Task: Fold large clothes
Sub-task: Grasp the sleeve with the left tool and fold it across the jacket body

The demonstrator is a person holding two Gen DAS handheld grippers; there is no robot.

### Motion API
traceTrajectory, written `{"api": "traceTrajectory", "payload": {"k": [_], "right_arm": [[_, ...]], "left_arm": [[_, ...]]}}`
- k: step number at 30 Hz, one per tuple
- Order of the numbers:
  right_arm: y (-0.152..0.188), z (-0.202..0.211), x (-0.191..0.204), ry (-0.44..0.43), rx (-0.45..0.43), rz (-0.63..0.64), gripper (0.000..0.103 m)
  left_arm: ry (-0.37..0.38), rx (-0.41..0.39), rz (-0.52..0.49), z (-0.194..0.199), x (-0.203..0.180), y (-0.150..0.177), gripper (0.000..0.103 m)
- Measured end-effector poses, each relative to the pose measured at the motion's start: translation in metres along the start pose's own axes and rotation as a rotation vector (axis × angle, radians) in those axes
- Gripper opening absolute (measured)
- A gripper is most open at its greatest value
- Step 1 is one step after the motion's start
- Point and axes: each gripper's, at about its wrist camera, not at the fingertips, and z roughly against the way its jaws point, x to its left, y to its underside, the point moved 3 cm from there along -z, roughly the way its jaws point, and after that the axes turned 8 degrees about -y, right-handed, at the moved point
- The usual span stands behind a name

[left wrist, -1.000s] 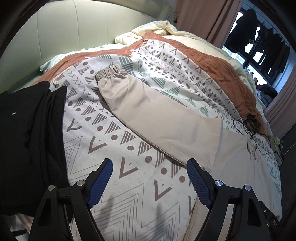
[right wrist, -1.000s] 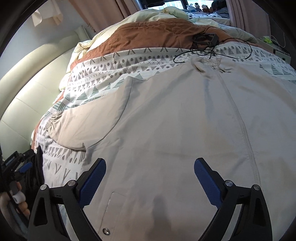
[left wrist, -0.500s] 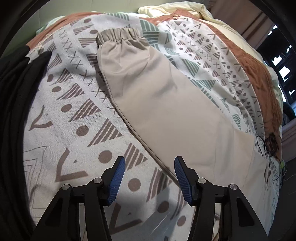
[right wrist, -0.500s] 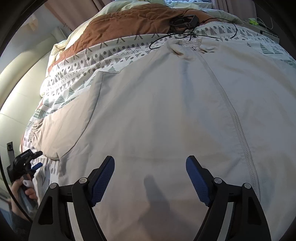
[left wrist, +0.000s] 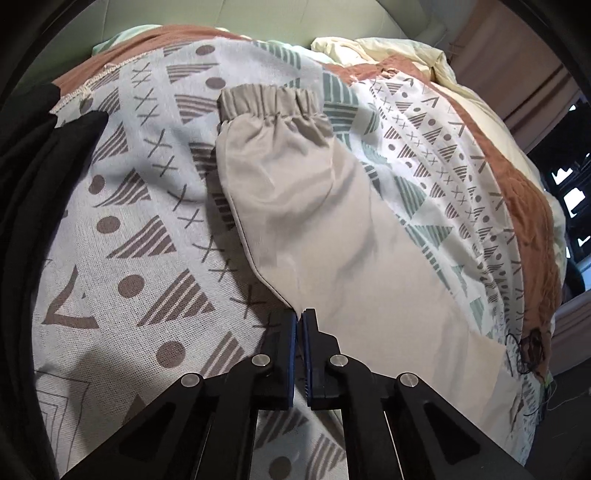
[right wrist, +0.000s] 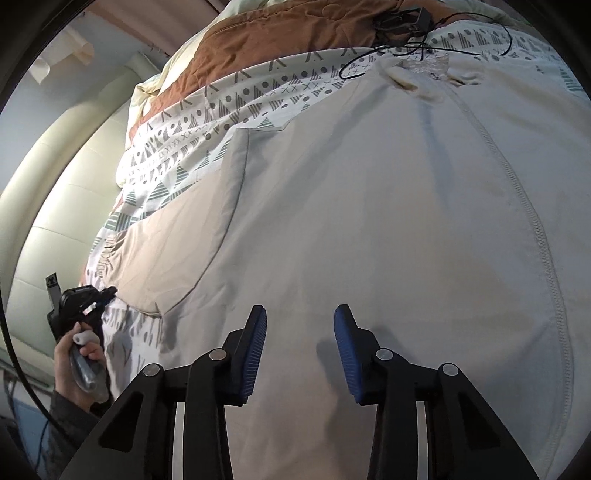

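1. Beige jacket (right wrist: 369, 206) spread flat, front up, on patterned bedspread (left wrist: 155, 229); zipper (right wrist: 535, 221) running down the body.
2. Left gripper (left wrist: 299, 325): blue pads pressed together on lower seam edge of jacket sleeve (left wrist: 314, 206); jaws just closed, fabric pinched at the tips.
3. Right gripper (right wrist: 300, 321): jaws partly apart, just been narrowing, hanging above jacket body; nothing clamped, cloth flat between the pads.
4. Sleeve angled away from left gripper, elastic cuff (left wrist: 271, 101) at far end.
5. Black garment (left wrist: 33, 192) at left edge of bedspread.
6. Black cable tangle (right wrist: 413, 33) beyond collar, on brown quilt (right wrist: 280, 37).
7. Hand (right wrist: 79, 365) on left gripper's handle at bed edge.
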Motion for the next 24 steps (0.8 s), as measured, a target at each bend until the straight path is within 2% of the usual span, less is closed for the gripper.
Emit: {"api": "traceTrajectory", "payload": {"k": [2,4,5,9,14,19,24], "right_arm": [[0.001,-0.011,0.009,-0.047,0.024,-0.006,0.037],[0.001,-0.025,0.022,-0.091,0.049,0.003,0.028],[0.000,-0.032,0.029,-0.100,0.060,0.009,0.027],[0.002,-0.063,0.054,-0.163,0.105,0.029,0.016],[0.011,-0.100,0.072,-0.218,0.172,0.027,0.016],[0.015,-0.119,0.076,-0.287,0.205,-0.012,0.015],[0.021,-0.135,0.075,-0.312,0.245,-0.028,0.013]], "left_arm": [[0.040,-0.019,-0.021,0.018,-0.011,-0.006,0.002],[0.087,-0.042,-0.044,0.038,-0.023,-0.011,0.002],[0.108,-0.051,-0.056,0.048,-0.029,-0.012,0.002],[0.150,-0.100,-0.122,0.085,-0.056,-0.019,0.002],[0.228,-0.138,-0.210,0.126,-0.083,-0.019,0.002],[0.309,-0.152,-0.286,0.160,-0.101,-0.009,0.002],[0.383,-0.121,-0.333,0.179,-0.123,0.012,0.001]]}}
